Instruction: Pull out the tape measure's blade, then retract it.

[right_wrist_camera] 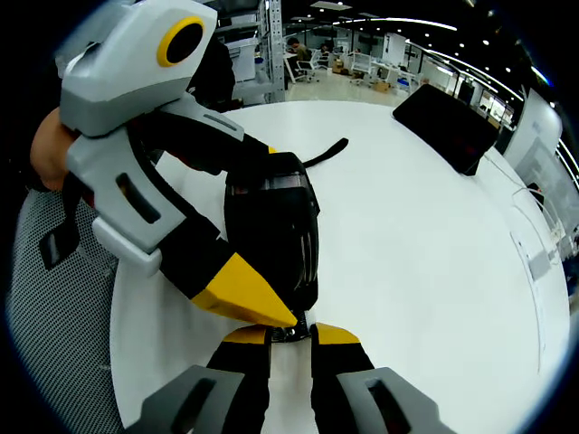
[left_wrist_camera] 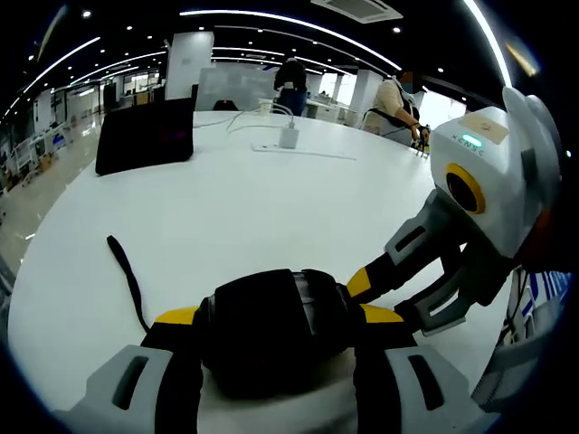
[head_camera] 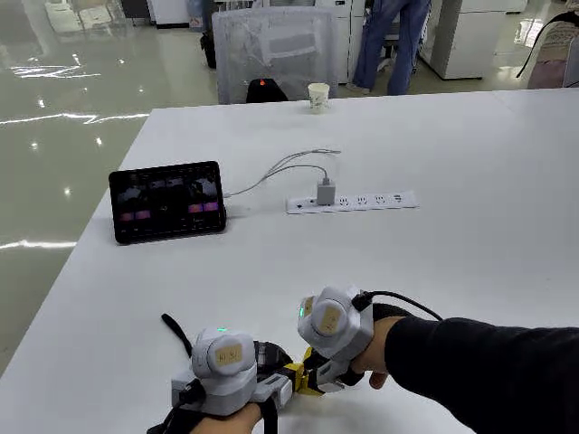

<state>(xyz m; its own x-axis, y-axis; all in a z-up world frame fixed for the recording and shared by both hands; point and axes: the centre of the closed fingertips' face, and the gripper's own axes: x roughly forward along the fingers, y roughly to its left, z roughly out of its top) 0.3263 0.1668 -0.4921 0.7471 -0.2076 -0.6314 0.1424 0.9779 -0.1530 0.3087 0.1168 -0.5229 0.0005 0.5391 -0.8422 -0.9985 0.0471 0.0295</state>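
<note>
Two tools meet at the near edge of the white surface, both on the same item.

1. Left tool: its yellow-tipped jaws are closed on the tape measure, one on each side of the black case. The case rests on the surface, low in the head view and directly in front of the person.

2. Right tool: its jaws are drawn almost together and pinch the blade hook, a small metal piece at the mouth of the case. The hook sits right against the case. In the left gripper view this tool enters from the right and reaches down to the case's right side.

3. Wrist strap: black, lying loose on the surface to the left of the case. Its join to the case is hidden.

4. A dark sleeve runs in from the right of the head view to the right tool.

5. Other items on the surface, all well apart from the tape measure:
- a tablet propped up with its screen lit, at the left;
- a white power strip near the middle, with a white charger plugged in;
- a grey cable between the charger and the tablet's side;
- a paper cup near the far edge.

6. Beyond the far edge stands a chair, and a person stands on the glossy floor behind it.
</note>
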